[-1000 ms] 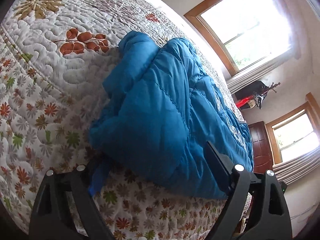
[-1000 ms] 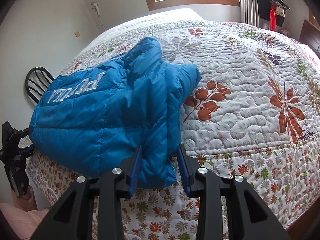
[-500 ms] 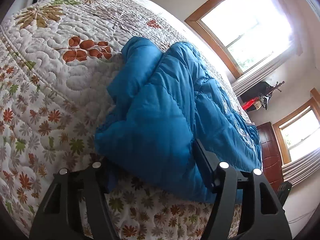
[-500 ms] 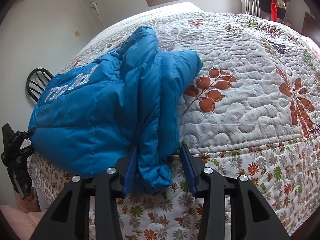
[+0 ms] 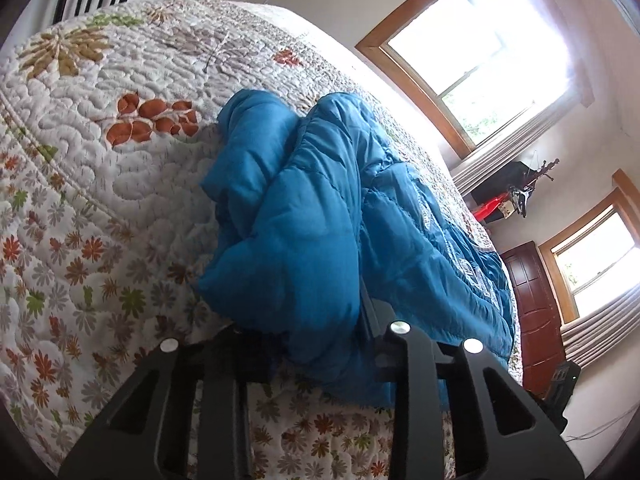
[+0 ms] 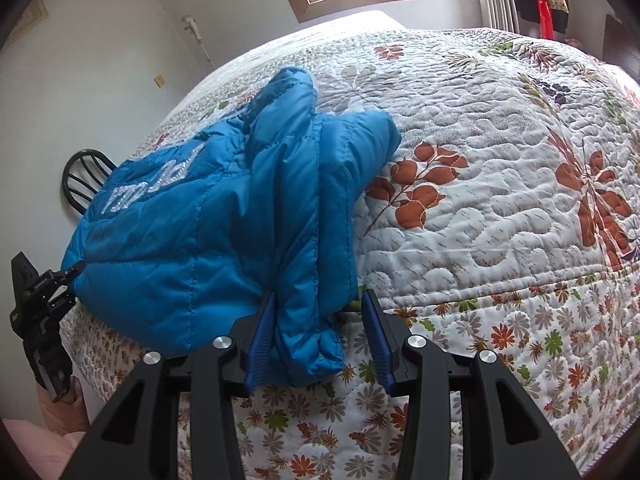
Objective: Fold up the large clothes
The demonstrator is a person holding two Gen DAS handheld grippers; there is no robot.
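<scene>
Here, puffy quilted blue down jacket bunched at lower left of stitched floral bed quilt; left tool just closed, clamping hem; right tool straddling corner, far pad clear.

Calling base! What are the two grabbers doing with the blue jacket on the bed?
Left gripper jaws just closed on blue jacket edge. Right gripper straddles a fold, one pad clear. Quilt ahead.
</scene>
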